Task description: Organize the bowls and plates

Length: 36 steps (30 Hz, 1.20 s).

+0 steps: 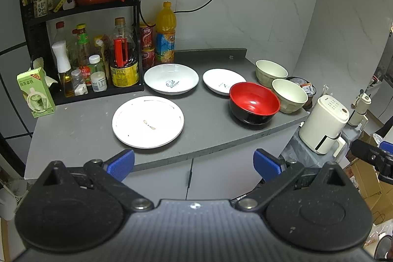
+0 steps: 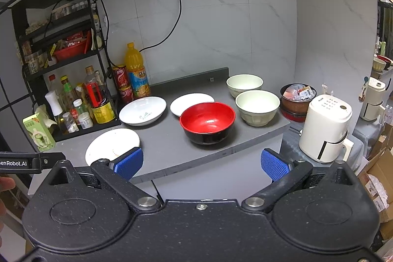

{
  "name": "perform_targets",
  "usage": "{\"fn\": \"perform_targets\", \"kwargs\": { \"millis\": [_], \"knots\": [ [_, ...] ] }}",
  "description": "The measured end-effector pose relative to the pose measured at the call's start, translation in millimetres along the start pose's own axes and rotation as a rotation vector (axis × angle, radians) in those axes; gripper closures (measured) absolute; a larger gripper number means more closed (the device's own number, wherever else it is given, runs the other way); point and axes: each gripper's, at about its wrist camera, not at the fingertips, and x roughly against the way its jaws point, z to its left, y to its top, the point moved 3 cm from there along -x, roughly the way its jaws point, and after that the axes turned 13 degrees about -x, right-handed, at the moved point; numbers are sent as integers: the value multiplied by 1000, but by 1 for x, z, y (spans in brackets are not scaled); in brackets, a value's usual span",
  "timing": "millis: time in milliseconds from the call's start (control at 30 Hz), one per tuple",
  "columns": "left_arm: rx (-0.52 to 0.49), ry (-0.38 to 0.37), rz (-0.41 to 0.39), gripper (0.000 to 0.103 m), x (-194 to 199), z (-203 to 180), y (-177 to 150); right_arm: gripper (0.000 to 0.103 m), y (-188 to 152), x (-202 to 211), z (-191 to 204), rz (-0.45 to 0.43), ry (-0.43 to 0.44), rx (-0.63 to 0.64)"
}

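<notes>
A grey kitchen surface (image 1: pixel 81 129) runs under a tiled wall, and nothing on it looks sorted yet. Three white plates lie apart: a flat plate (image 1: pixel 148 122) at the front edge, a deep plate (image 1: pixel 171 78) behind it, a small plate (image 1: pixel 222 80) toward the back. The red bowl (image 1: pixel 254 102) and two cream bowls (image 1: pixel 289 95) cluster unstacked at the right edge. The left tongs (image 1: pixel 194 165) and right tongs (image 2: pixel 202 163) hover off the front edge, spread apart and empty. By my judgement, all the stacking remains.

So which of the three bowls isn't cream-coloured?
The glossy bowl with a red inside and black outside, standing nearest the counter's front edge. The two cream ceramic bowls stand behind it to the right.
</notes>
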Motion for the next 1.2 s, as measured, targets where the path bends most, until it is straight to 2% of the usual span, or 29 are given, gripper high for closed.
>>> {"fn": "perform_targets", "kwargs": {
  "millis": [600, 1200],
  "knots": [
    [34, 4, 4, 1, -6, 6, 1, 0, 0, -3, -2, -2, -22, -7],
    [22, -14, 11, 1, -15, -1, 2, 0, 0, -10, -12, -10, -30, -24]
  ]
}}
